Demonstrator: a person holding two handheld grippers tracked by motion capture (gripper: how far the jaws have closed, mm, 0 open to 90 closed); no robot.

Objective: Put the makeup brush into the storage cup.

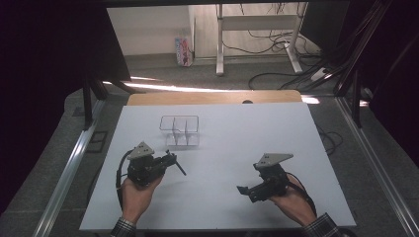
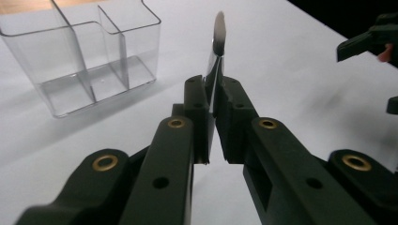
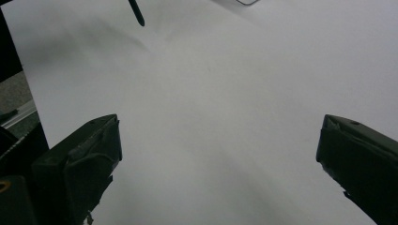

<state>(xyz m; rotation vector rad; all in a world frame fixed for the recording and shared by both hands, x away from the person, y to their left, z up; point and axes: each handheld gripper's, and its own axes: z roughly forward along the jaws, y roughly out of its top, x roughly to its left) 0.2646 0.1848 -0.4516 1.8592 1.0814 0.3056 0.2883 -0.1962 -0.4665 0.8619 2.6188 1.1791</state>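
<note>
Left hand-held gripper [image 1: 170,160]: in my left hand, jaws clamped on a thin, shiny metal utensil with a dark handle [image 2: 217,56]. In the left gripper view its flat, reflective end stands edge-on, rising straight out from between the two pads.

Utensil from above: in the high view its dark handle [image 1: 179,167] sticks out past the jaws toward the middle of the tabletop, slanting slightly down to the right and lifted off the surface as far as I can tell.

Right hand-held gripper [image 1: 241,189]: in my right hand, jaws spread wide with nothing between them. In the right gripper view only bare white surface lies between the two black pads.

Clear plastic organiser box with three compartments [image 1: 179,130]: standing upright on the tabletop, just beyond my left hand-held gripper and apart from it. In the left gripper view it [image 2: 84,56] sits up and to the left of the utensil, and its compartments look empty.

White tabletop [image 1: 247,143]: both of my hands hover over its near half, well apart from each other, left one nearer the box.

Other sighting: the tip of the dark handle [image 3: 136,12] shows at the top of the right gripper view, well away from my open jaws.
</note>
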